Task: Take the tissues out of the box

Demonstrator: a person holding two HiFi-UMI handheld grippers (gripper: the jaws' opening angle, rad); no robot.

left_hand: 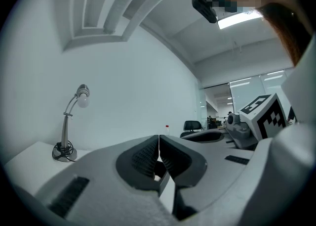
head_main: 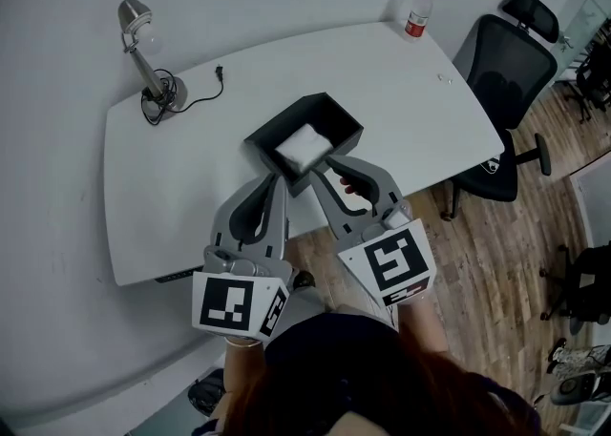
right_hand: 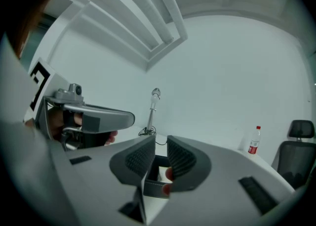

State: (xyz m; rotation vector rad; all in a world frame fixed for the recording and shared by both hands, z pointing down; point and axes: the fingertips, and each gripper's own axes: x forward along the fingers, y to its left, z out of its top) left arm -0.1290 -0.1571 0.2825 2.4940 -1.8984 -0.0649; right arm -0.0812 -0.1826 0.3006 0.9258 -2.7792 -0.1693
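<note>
1. The box [head_main: 346,138], dark and open at the top, stands at the near edge of the table [head_main: 172,196], about midway along it. The tissues [head_main: 304,146] lie inside as a white stack, filling part of the floor toward the near side.
2. The left gripper [head_main: 279,181] reaches over the near edge to the box's near wall. In its own view the jaws stand closed, pad against pad, and I see nothing between them.
3. The right gripper [head_main: 329,172] sits just beside it, at the near right part of the box's rim. Its jaws stand a narrow way apart; through the gap the box and the white stack show, but the pads press on nothing.
4. A lamp [head_main: 143,52] stands at the far left corner, a bottle [head_main: 417,12] at the far right corner and a chair [head_main: 511,62] off the right edge, all well apart from the work.
5. Handling, as a judgement: tissues are very light, soft and limp, so they likely crumple and tear under a hard pull, and one sheet may drag others along.
6. A pinch on the top of the stack near its middle, with a straight lift over the rim, looks best.
7. The box itself seems light and may slide or tip, so steadying a wall with the other gripper would help.
</note>
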